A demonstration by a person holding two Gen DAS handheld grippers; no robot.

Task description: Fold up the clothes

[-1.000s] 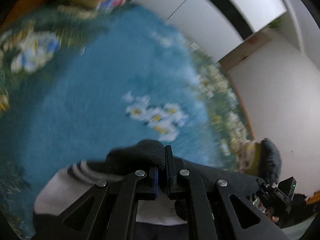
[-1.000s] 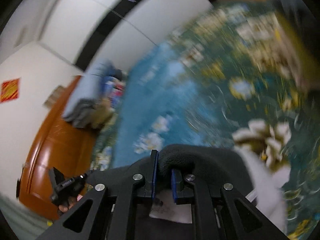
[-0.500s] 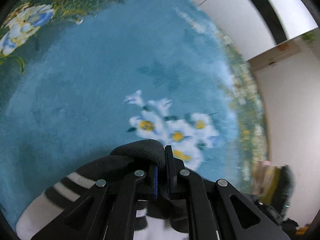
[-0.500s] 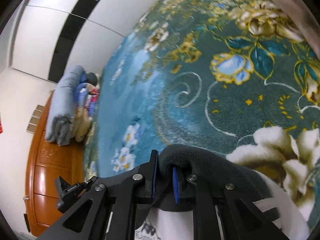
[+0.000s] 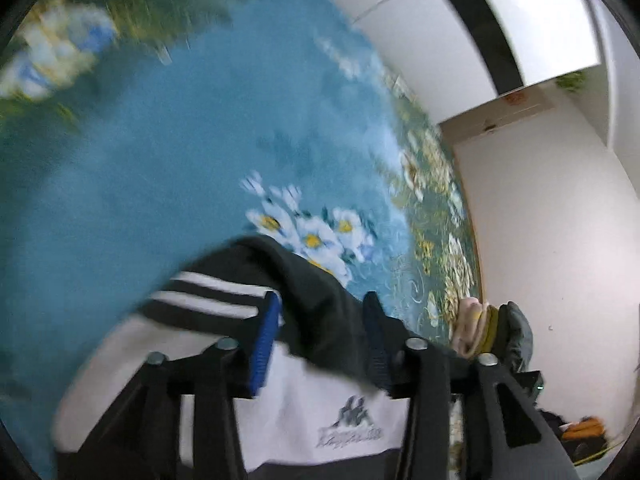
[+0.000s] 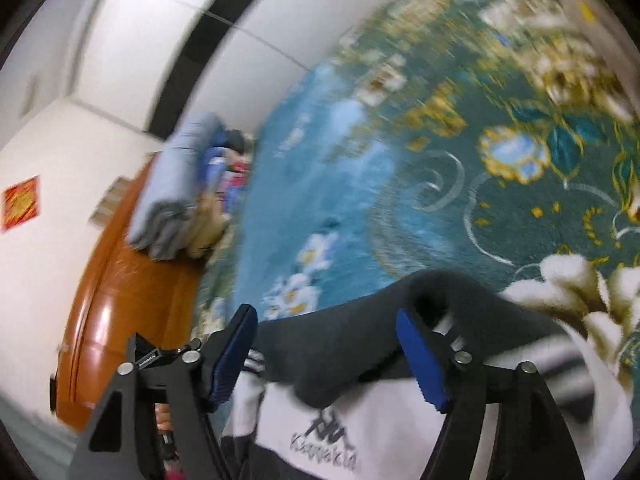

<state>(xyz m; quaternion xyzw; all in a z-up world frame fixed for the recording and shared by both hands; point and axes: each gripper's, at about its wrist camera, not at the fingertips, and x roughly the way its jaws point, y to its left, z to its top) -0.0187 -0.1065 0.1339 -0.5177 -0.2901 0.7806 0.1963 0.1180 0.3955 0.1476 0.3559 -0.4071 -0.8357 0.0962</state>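
Observation:
A black and white fleece jacket (image 5: pixel 320 412) with striped trim and a chest logo lies on the blue floral blanket (image 5: pixel 160 160). Its dark collar edge (image 5: pixel 312 300) lies folded over the white chest panel. My left gripper (image 5: pixel 320 312) is open, its fingers either side of the collar and not clamping it. In the right wrist view the same jacket (image 6: pixel 360 420) lies under my right gripper (image 6: pixel 324 328), which is also open wide over the dark collar (image 6: pixel 400 320). Both views are motion-blurred.
A stack of folded clothes and bedding (image 6: pixel 180 192) lies by the orange wooden headboard (image 6: pixel 120 300). Another small pile of clothes (image 5: pixel 492 332) sits at the blanket's edge near the white wall (image 5: pixel 540 220).
Both grippers were shut on the jacket's dark collar. Now both have opened and let it go, and the collar lies on the jacket. Both cameras have pulled back a little.

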